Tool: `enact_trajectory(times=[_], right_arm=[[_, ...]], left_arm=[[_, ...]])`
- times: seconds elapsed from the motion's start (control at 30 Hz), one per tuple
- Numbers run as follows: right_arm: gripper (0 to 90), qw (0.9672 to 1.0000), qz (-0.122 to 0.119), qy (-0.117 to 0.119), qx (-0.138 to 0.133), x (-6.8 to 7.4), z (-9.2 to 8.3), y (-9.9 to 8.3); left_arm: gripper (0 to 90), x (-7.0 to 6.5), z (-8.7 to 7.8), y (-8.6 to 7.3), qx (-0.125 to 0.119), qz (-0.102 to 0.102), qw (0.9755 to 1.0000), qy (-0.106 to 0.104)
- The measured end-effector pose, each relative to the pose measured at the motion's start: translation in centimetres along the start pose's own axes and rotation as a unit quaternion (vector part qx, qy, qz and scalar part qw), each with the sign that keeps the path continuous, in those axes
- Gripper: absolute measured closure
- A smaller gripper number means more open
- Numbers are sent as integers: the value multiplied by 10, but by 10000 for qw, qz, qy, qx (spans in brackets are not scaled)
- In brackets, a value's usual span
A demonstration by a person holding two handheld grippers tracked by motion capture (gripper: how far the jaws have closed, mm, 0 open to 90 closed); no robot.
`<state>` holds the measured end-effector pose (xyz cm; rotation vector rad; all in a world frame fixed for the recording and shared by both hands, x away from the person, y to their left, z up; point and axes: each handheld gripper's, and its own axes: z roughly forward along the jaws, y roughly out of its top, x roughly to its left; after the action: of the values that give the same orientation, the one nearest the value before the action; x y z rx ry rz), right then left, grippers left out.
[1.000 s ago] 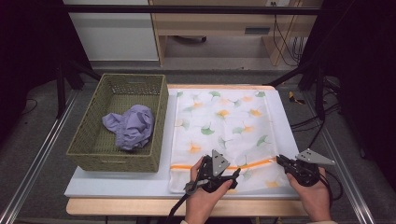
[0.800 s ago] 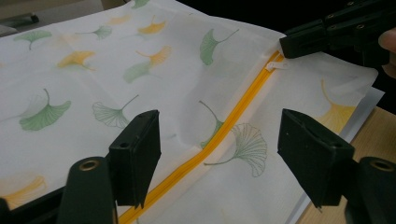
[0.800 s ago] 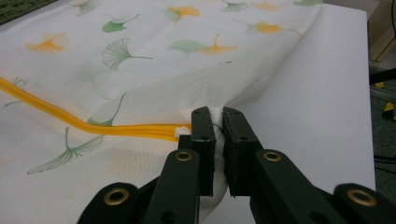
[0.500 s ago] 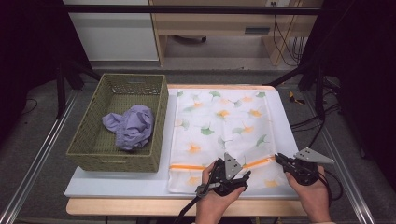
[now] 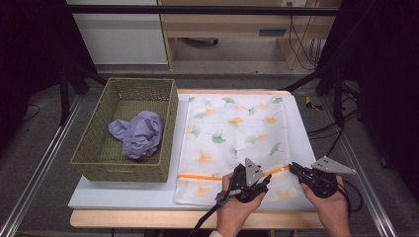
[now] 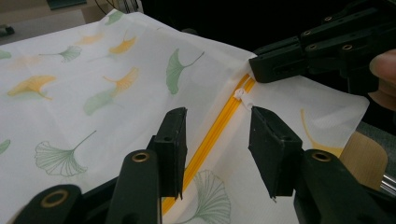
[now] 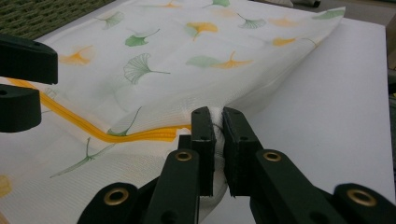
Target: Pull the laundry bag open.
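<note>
The left hand-held gripper has slid along the orange zipper toward the right one, its half-open jaws just closing astride the white pull; the right hand-held gripper pinches the mesh laundry bag's edge; unzipping looks imminent.

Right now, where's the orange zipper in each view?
High view: the zipper runs across the bag's near end, from bottom centre right toward the right gripper.
Left gripper view: centre, running up between the left gripper fingers to its white pull.
Right gripper view: left of centre, ending at the shut fingers.
Shared landmark: the ginkgo-leaf bag.
</note>
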<state>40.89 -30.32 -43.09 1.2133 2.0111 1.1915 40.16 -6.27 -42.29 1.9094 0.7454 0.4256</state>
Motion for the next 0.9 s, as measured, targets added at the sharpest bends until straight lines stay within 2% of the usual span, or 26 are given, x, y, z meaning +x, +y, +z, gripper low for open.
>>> enact_trajectory(times=[0.13,0.33,0.47,0.6,0.7,0.77,0.9], right_arm=[[839,10000,-71,17,-64,5,-2,1],[839,9999,-70,76,-86,8,0,4],[839,9999,-88,68,-75,6,0,4],[839,9999,-24,77,-73,3,-1,3],[840,9999,-11,91,-77,3,-1,4],[840,9999,-51,102,-87,4,-2,4],[841,9998,-46,137,-139,7,-4,7]], left_arm=[[565,-7,-5,0,36,112,9999,27],[561,-10,-6,3,-95,42,9999,-66],[571,-15,6,3,-102,78,9998,-146],[592,-16,18,2,12,107,9998,-193],[598,-16,24,0,47,16,9996,-278],[615,-17,30,0,95,76,9996,-250],[652,-15,40,0,157,72,9995,-248]])
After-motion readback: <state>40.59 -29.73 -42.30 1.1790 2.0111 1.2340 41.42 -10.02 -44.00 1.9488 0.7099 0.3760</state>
